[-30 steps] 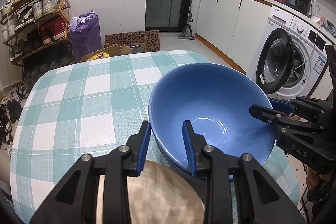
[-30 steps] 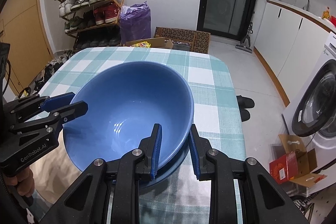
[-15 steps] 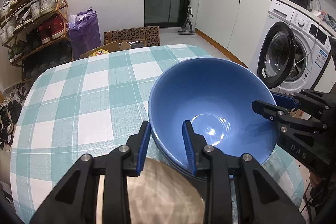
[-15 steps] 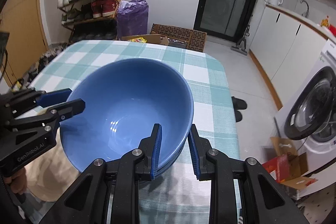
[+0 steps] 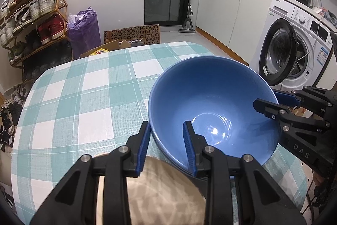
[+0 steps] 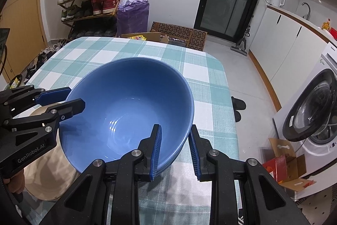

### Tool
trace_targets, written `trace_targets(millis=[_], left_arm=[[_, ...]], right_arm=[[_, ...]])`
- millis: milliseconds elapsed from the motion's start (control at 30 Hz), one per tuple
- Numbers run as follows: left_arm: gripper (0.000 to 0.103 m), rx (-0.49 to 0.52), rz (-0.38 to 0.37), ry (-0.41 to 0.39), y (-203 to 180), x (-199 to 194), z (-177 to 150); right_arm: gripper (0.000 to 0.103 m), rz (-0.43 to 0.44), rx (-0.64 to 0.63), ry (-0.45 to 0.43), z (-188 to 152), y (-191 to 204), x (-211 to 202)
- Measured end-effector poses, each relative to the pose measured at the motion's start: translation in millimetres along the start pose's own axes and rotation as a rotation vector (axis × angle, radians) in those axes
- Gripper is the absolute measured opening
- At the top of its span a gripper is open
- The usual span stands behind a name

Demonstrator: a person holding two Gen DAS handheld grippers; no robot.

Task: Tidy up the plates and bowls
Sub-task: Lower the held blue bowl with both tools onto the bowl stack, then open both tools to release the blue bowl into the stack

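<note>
Glossy blue ceramic bowl [image 5: 210, 107] is hanging between my left gripper [image 5: 167, 148] and right gripper [image 6: 174, 151], both clamping opposite rims so it is staying level above the checked desk [image 5: 84, 98].

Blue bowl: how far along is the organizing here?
Done: nothing looks finished. In hand: the blue bowl is gripped on opposite rims by the left gripper and right gripper, with other blue rims nested under it, over the checked table. Left: setting the stack down; a beige plate below waits.
</note>
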State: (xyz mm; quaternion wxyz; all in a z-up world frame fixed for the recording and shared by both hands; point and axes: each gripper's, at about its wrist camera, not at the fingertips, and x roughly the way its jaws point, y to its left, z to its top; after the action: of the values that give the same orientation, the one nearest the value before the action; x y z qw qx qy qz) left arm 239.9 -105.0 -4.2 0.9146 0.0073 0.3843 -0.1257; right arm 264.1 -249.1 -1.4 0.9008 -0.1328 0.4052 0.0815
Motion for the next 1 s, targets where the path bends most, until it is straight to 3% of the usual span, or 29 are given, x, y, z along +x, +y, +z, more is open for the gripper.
trace_targets(millis=[567,733,867,1000], left_arm=[[0.033,0.000,-0.008,0.009,1,-2,0],[0.034,-0.004,-0.018,0.012,2,-5,1],[0.050,-0.003,-0.015,0.002,3,-11,3],[0.055,-0.006,-0.017,-0.014,6,-19,5]], right_arm=[[0.029,0.015,0.008,0.015,-2,-1,0],[0.036,0.025,0.019,0.005,-2,-3,-5],[0.042,0.035,0.032,-0.014,-1,-7,-12],[0.053,0.061,0.055,-0.039,0,-15,-23]])
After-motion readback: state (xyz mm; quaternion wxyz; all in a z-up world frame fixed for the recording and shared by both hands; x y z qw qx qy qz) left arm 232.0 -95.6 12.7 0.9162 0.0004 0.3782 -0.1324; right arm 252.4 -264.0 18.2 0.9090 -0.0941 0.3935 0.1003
